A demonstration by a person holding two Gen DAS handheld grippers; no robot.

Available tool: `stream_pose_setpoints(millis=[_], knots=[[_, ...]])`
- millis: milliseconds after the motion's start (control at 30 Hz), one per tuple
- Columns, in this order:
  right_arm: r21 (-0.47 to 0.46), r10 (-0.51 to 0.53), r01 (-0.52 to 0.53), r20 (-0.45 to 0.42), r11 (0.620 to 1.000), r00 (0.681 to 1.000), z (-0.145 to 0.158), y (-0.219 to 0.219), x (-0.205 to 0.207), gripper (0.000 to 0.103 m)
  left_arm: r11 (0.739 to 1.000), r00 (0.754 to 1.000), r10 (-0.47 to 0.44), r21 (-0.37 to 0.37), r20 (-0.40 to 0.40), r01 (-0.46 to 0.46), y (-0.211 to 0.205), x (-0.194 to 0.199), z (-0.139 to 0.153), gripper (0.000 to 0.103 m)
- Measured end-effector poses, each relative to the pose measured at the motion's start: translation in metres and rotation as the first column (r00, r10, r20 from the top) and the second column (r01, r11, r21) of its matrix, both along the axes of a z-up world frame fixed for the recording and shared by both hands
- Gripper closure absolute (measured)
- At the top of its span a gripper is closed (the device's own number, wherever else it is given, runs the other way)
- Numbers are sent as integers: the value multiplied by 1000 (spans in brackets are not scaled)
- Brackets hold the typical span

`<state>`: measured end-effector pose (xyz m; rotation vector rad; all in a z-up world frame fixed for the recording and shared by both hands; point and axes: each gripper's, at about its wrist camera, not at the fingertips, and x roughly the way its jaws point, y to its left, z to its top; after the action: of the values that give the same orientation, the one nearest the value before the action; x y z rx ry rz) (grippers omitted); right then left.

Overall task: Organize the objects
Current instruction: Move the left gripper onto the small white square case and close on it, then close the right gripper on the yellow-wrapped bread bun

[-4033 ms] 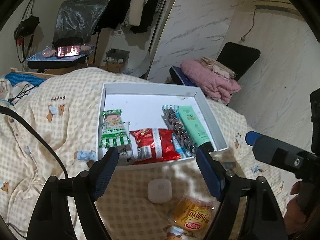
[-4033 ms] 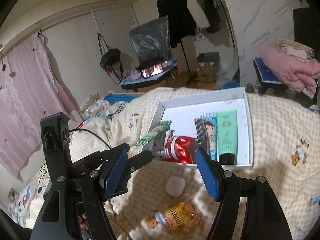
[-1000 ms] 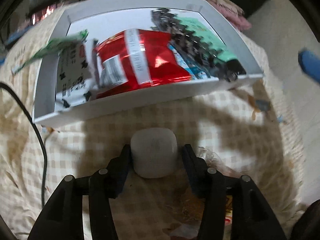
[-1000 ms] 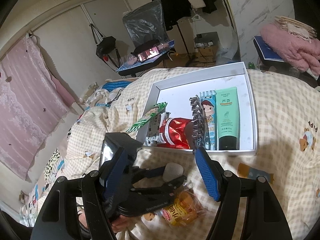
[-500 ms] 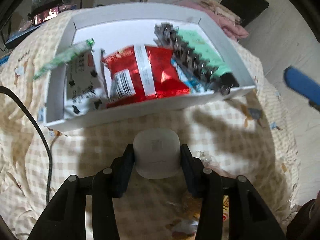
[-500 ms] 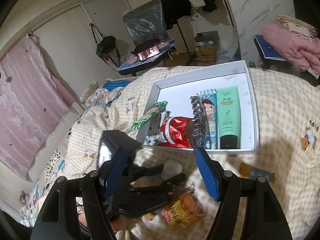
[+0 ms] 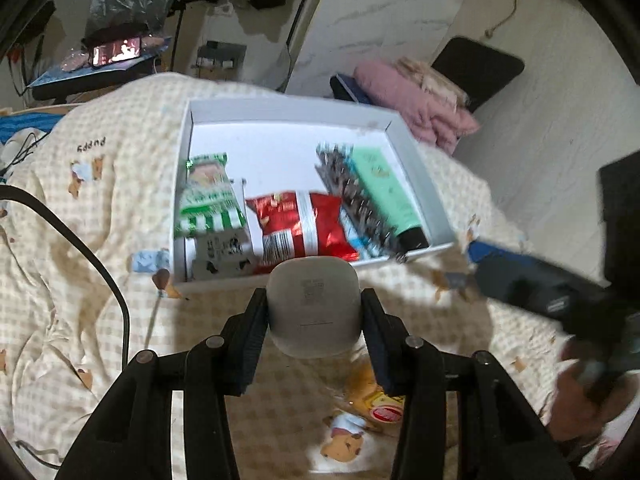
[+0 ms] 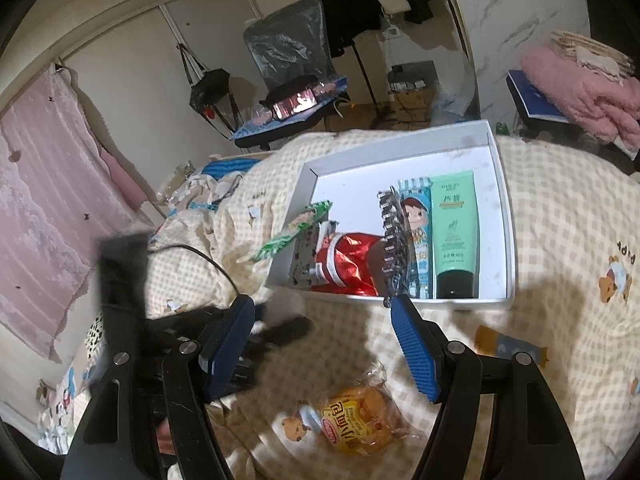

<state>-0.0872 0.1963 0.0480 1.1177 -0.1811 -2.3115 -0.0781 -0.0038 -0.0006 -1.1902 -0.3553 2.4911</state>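
My left gripper is shut on a small white rounded case and holds it above the checked bedspread, just in front of the near wall of the white box. The box holds a green snack pack, a red snack bag, a black hair clip and a green tube. My right gripper is open and empty over the bed, and the left gripper with the case shows blurred at its left. A wrapped bread bun lies on the bedspread below the right gripper.
The box lies on a soft, creased bedspread. A black cable runs across the bed at the left. A pink blanket lies on a chair beyond the bed. A small table with a lit phone stands behind.
My left gripper closed on the white case and has lifted it off the bedspread, toward the box. The right gripper has stayed open and nearly still.
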Motion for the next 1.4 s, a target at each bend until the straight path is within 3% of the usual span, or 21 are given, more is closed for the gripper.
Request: stream_pose_setpoints(millis=[200,367,500,700,800,833,1000,1167,1400], knots=[[85,-1,-3,53,996,999,-19,-2,2,31,996,997,71,55,-42,-68,-14,5,16,54],[201,76,-91,82,975,994,-39,-15,14,31,992,992,117,44,-39,-116,-20,-1,13,54],[314,147,-170,93,934,985,-61,-34,30,31,993,995,94,68,-13,-93,-21,-5,6,54],[464,174,-205,109,862,979,-91,-47,36,31,995,996,88,41,-25,-87,-15,-2,6,54],[544,206,-231,108,807,973,-103,-54,42,32,995,996,81,53,-24,-79,-15,-2,7,54],[551,203,-231,113,802,973,-106,-54,42,38,995,996,82,56,-25,-81,-15,-2,7,54],[521,192,-212,92,827,977,-94,-43,39,47,995,995,90,55,-29,-89,-17,-2,6,54],[431,182,-166,5,887,983,-66,-33,39,47,994,995,93,53,-32,-91,-15,-2,6,54],[378,148,-136,-3,916,989,-56,-25,30,47,995,996,83,49,-24,-82,-12,-3,4,54]])
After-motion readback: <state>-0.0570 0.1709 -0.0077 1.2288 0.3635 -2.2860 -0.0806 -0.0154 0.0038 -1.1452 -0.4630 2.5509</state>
